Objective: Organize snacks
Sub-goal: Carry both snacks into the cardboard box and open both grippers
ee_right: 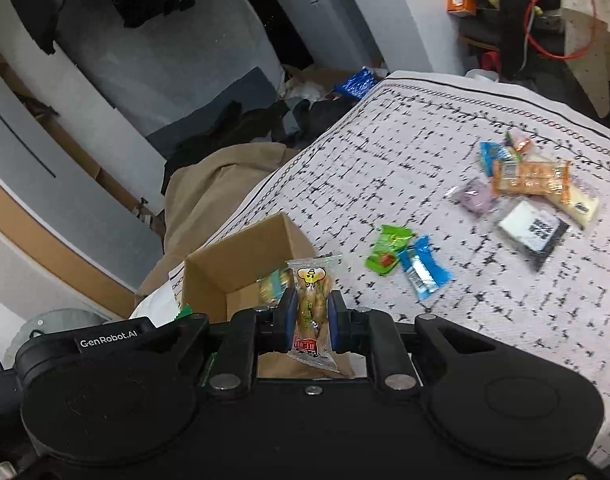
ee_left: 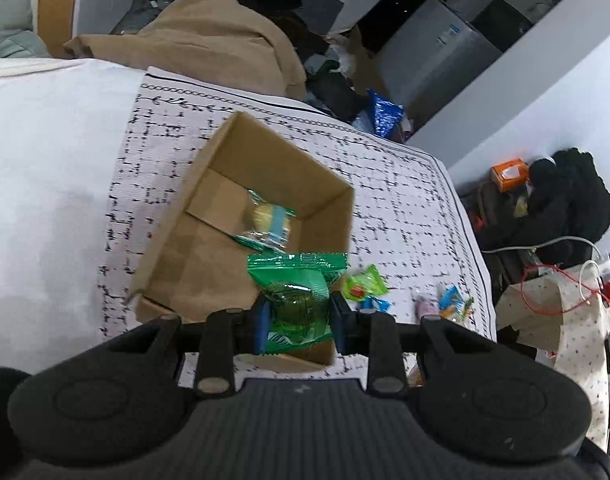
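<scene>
Pinching a green snack packet (ee_left: 301, 292) between its blue pads, the left claw (ee_left: 301, 320) hangs above the open cardboard box (ee_left: 177, 248), which sits on a white cloth with black markings (ee_left: 385, 184). One clear-wrapped snack (ee_left: 265, 220) already lies on the box floor. The right claw (ee_right: 312, 316) is pressed tight on a narrow clear packet with a yellow cartoon face (ee_right: 312, 300), held upright near the box's edge. Loose on the cloth lie a small green candy (ee_right: 387, 250) touching a blue wrapper (ee_right: 423, 268). Well apart from these sits a cluster including an orange packet (ee_right: 529, 178) and a black-and-white sachet (ee_right: 533, 232).
</scene>
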{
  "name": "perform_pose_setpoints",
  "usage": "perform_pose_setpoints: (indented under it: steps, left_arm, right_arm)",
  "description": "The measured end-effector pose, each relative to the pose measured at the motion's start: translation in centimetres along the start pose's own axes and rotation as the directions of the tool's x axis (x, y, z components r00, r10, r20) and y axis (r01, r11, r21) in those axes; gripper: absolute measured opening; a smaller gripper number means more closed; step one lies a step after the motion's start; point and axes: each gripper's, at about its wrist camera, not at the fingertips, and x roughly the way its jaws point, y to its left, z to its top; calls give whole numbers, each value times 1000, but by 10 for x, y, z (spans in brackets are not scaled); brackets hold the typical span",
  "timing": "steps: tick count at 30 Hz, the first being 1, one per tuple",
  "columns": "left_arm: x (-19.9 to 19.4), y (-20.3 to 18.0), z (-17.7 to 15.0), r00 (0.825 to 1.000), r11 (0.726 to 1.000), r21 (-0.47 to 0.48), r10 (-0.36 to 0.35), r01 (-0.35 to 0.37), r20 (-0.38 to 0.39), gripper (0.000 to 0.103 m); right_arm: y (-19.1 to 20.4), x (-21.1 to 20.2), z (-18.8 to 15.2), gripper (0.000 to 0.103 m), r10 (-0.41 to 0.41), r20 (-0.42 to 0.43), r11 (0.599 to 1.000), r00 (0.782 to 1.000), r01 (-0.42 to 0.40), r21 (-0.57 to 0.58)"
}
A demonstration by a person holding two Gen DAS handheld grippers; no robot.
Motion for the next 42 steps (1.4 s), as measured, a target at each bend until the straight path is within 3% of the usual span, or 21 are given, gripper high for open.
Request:
perform_pose_setpoints:
  steps: [9,29,31,34,39,42]
  left_arm:
    - [17,21,19,999,998,-17,54,-54,-5,30]
    - [38,26,65,997,996,-42,81,-80,9,30]
    - [35,26,68,997,996,-43,80,-80,11,34]
    - [30,29,72,995,994,-57,98,-97,18,40]
    - [21,32,74,995,994,-60,98,-96,29,59]
    - [17,29,69,994,993,-51,105,-104,15,64]
  right_arm:
    - [21,34,1,17,12,-44,999,999,-14,-29]
    - [53,79,31,18,107,-75,992,991,-112,-54]
    - [53,81,33,19,124,-82,991,989,-128,-42]
    - [51,82,35,27,131,-88,990,987,-134,-32]
    - [41,69,31,55,129,-76,991,989,-131,-23]
    - [33,56,28,61,116,-61,993,991,-117,-23]
